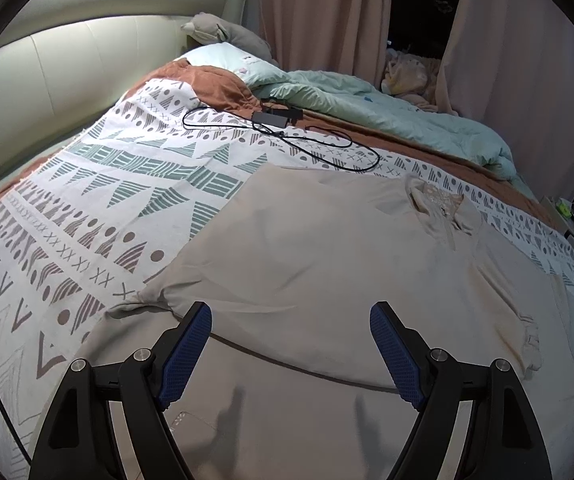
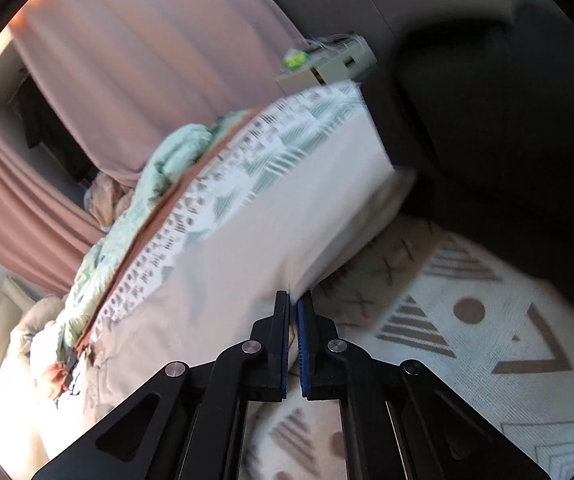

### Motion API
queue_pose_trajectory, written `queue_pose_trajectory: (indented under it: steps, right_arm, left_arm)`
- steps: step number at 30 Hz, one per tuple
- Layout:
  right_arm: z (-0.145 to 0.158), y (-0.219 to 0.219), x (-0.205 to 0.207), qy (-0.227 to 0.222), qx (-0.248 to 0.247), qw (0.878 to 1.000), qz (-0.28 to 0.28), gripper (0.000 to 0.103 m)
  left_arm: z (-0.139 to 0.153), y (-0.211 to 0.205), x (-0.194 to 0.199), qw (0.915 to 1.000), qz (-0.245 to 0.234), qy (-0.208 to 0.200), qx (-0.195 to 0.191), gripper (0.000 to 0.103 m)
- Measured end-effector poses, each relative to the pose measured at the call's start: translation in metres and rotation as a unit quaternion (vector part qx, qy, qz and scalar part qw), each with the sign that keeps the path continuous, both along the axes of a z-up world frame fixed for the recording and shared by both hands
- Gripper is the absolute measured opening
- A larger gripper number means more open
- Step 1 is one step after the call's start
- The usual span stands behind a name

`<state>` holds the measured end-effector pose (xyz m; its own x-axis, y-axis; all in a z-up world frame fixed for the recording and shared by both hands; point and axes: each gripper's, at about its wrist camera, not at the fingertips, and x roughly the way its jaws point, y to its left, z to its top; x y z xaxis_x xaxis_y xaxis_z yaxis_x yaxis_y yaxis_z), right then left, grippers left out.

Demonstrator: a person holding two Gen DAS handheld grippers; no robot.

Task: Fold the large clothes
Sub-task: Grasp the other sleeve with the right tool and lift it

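Note:
A large beige garment [image 1: 327,240] with a collar [image 1: 443,208] lies spread on the patterned bedspread [image 1: 107,200]. My left gripper [image 1: 291,312] hovers over its near part, jaws wide apart, nothing between the blue pads [image 1: 185,356]. In the blurred right wrist view, my right gripper [image 2: 293,298] is shut at the edge of the beige garment [image 2: 247,240]. The cloth runs up into the fingertips and looks pinched there. The bedspread [image 2: 467,320] lies beneath and to the right.
A black charger with a looped cable [image 1: 275,118] lies on the bed beyond the garment. A crumpled green duvet [image 1: 367,100] and pillows sit at the far side. A padded headboard [image 1: 67,60] is left, pink curtains [image 1: 319,12] behind. A dark bulk [image 2: 507,120] fills the right wrist view's right side.

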<state>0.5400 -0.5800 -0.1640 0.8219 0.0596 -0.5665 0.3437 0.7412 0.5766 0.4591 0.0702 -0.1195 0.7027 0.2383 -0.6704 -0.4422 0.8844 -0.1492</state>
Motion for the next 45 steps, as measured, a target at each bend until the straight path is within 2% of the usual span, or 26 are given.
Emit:
queue_pose_trajectory:
  steps: [9,16,20,24,27,28,29,31,33,34,37,39,45]
  right_arm:
    - [0.047,0.030,-0.016,-0.037,-0.008,0.998,0.048,0.005]
    - [0.061,0.094,0.002,-0.026,-0.026,0.991,0.125,0.005]
    - [0.044,0.138,0.019,0.014,-0.021,0.981,0.191,0.005]
    - [0.007,0.179,0.038,0.099,-0.039,0.965,0.241,0.005]
    - [-0.005,0.189,0.041,0.124,-0.030,0.957,0.260,0.009]
    - [-0.005,0.186,0.041,0.123,-0.022,0.957,0.263,0.017]
    - [-0.003,0.182,0.040,0.120,-0.010,0.957,0.263,0.023]
    - [0.005,0.166,0.034,0.101,0.008,0.964,0.244,0.049]
    - [0.013,0.147,0.019,0.076,0.009,0.974,0.214,0.064]
    - [0.015,0.138,0.012,0.066,0.012,0.977,0.200,0.068]
    - [0.017,0.116,0.000,0.055,0.023,0.985,0.164,0.068]
    - [0.008,0.091,-0.004,0.063,0.031,0.989,0.128,0.068]
    - [-0.009,0.038,-0.011,0.070,0.059,0.994,0.056,0.068]
  left_arm:
    - [0.012,0.001,-0.008,0.9994,-0.003,-0.024,-0.026,0.082]
    - [0.017,0.002,-0.012,0.9983,-0.011,-0.036,-0.044,0.082]
    - [0.018,0.004,-0.013,0.9978,-0.013,-0.038,-0.052,0.082]
    - [0.019,0.006,-0.015,0.9973,-0.014,-0.041,-0.059,0.082]
    - [0.019,0.007,-0.015,0.9972,-0.013,-0.042,-0.060,0.082]
    - [0.019,0.006,-0.015,0.9972,-0.013,-0.042,-0.061,0.082]
    - [0.018,0.006,-0.015,0.9973,-0.013,-0.041,-0.060,0.082]
    - [0.018,0.005,-0.014,0.9974,-0.012,-0.039,-0.059,0.082]
    - [0.017,0.004,-0.013,0.9976,-0.014,-0.038,-0.057,0.082]
    - [0.016,0.004,-0.013,0.9977,-0.015,-0.036,-0.055,0.082]
    - [0.015,0.000,-0.012,0.9982,-0.018,-0.033,-0.048,0.082]
    - [0.014,-0.001,-0.011,0.9984,-0.020,-0.031,-0.044,0.082]
    - [0.010,-0.002,-0.007,0.9990,-0.018,-0.022,-0.035,0.082]
